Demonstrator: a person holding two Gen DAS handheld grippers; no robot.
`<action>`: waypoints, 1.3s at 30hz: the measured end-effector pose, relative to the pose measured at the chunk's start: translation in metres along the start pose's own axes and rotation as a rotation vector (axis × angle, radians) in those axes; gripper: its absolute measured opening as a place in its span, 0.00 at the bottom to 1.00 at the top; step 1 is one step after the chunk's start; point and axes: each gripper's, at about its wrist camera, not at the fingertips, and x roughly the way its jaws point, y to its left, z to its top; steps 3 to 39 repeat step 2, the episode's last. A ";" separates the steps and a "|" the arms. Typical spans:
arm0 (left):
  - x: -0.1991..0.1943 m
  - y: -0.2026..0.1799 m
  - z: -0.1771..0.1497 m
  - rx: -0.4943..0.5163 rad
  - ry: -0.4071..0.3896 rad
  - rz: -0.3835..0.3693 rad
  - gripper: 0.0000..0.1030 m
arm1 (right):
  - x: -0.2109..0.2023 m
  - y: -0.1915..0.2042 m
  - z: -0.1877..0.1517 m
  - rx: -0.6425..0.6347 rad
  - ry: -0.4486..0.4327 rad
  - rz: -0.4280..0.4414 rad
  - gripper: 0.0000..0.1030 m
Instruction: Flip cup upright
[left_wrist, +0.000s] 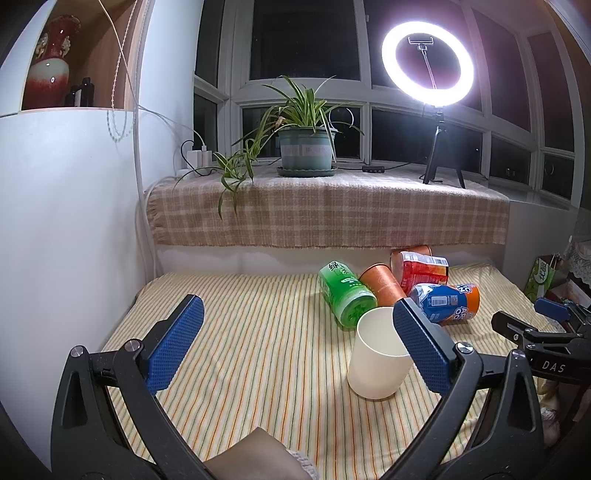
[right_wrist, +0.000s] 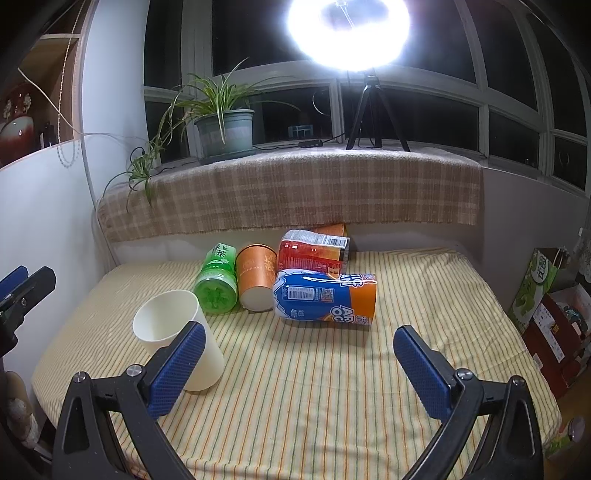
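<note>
The cup (left_wrist: 376, 356), white, stands mouth-up on the striped bed (left_wrist: 258, 332) w/ a slight lean, long axis near vertical, so the flip looks done or nearly so. Left gripper (left_wrist: 295, 345) has fingers wide, nothing held; cup sits just inside its right finger (left_wrist: 421, 350), which overlaps the rim in that view, so touching or just in front I can't tell. Right gripper (right_wrist: 299, 367) also wide & empty; cup (right_wrist: 177, 332) lies behind and outboard of its left finger (right_wrist: 177, 369), partly hidden by it. So cup is between the two tools, left one looks nearer and better lined up; any next grasp turns on shifting left fingers rightward to straddle it. Left view shows the open mouth & inner wall plainly, plus the right tool off to the side; right view shows the cup's base on the sheet and the gap to the green can (right_wrist: 216, 284) beyond, w/ three more lying containers.
</note>
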 end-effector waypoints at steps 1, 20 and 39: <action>0.002 -0.001 0.000 0.001 -0.002 0.000 1.00 | 0.001 0.000 -0.001 -0.002 0.002 0.000 1.00; 0.000 0.000 0.000 0.000 -0.001 0.000 1.00 | 0.001 0.000 -0.001 -0.003 0.005 0.001 1.00; 0.000 0.000 0.000 0.000 -0.001 0.000 1.00 | 0.001 0.000 -0.001 -0.003 0.005 0.001 1.00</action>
